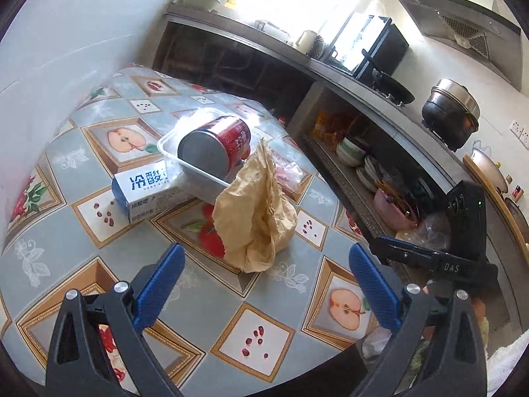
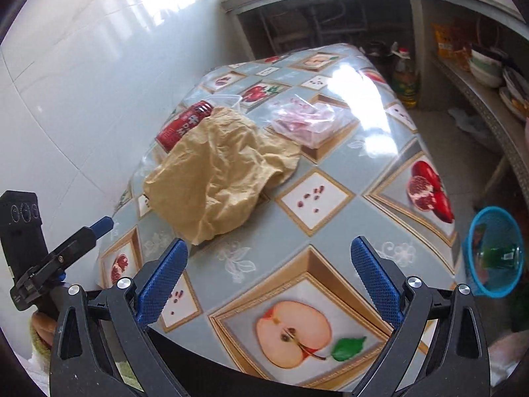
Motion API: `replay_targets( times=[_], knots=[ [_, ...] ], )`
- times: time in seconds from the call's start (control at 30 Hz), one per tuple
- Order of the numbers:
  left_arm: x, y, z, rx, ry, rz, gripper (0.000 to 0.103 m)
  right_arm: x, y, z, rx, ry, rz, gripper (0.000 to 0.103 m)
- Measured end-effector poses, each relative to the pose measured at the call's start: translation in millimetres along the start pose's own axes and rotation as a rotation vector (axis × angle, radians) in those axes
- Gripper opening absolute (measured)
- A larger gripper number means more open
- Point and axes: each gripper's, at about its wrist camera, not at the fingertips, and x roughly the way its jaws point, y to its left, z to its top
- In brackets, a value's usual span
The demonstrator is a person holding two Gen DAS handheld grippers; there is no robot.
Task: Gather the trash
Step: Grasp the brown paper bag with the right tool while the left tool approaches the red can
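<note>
A crumpled brown paper bag (image 1: 256,215) stands on the fruit-patterned table (image 1: 99,152), just ahead of my open, empty left gripper (image 1: 266,264). Behind it a red can (image 1: 220,145) lies in a clear plastic tray (image 1: 172,142), beside a white and blue carton (image 1: 145,195). A crumpled clear and pink plastic wrapper (image 1: 287,172) lies to the right. In the right wrist view the paper bag (image 2: 218,172), the can (image 2: 185,124) and the wrapper (image 2: 305,120) show beyond my open, empty right gripper (image 2: 269,258). A blue bin (image 2: 494,251) stands on the floor at the right.
A white tiled wall (image 2: 66,99) borders the table on the left. A kitchen counter with shelves of bowls (image 1: 357,152) and pots (image 1: 453,109) runs along the right. An oil bottle (image 2: 405,79) stands on the floor past the table's far corner.
</note>
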Motion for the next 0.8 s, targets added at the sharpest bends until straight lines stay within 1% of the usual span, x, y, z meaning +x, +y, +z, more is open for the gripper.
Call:
replay_targets(
  times=[0.07,0.13,0.2,0.3,0.4,0.5,0.53,0.57,0.63,0.7,0.73,0.77,0.8],
  knots=[
    [5,4,4,0.017,0.009,0.006,0.097,4,18,7,-0.053,-0.02,0.038,0.095],
    [9,8,5,0.018,0.014,-0.006,0.097,14,32,18,-0.136,-0.037,0.061,0.095],
    [12,8,7,0.027,0.01,-0.017,0.097,31,47,29,-0.242,-0.027,0.091,0.095],
    [11,9,8,0.04,-0.005,-0.015,0.097,65,64,45,-0.366,0.013,0.094,0.095],
    [7,15,5,0.041,-0.022,0.007,0.097,98,66,61,-0.394,0.066,0.114,0.095],
    [4,23,2,0.04,-0.027,0.018,0.097,125,61,67,-0.392,0.115,0.113,0.095],
    [3,26,1,0.036,-0.025,0.019,0.097,131,58,67,-0.396,0.186,0.086,0.094],
    [3,29,0,0.032,-0.021,0.021,0.097,134,55,66,-0.385,0.196,0.084,0.092],
    [2,33,-1,0.031,-0.018,0.023,0.097,140,48,62,-0.354,0.218,0.098,0.079],
    [2,36,-3,0.035,-0.018,0.021,0.097,143,43,56,-0.328,0.234,0.095,0.07],
    [2,37,-3,0.037,-0.018,0.02,0.097,142,42,54,-0.33,0.22,0.088,0.066],
    [2,37,-3,0.037,-0.016,0.02,0.097,141,41,52,-0.331,0.214,0.078,0.065],
    [3,37,-3,0.037,-0.014,0.02,0.097,139,40,52,-0.329,0.208,0.062,0.058]
  ],
)
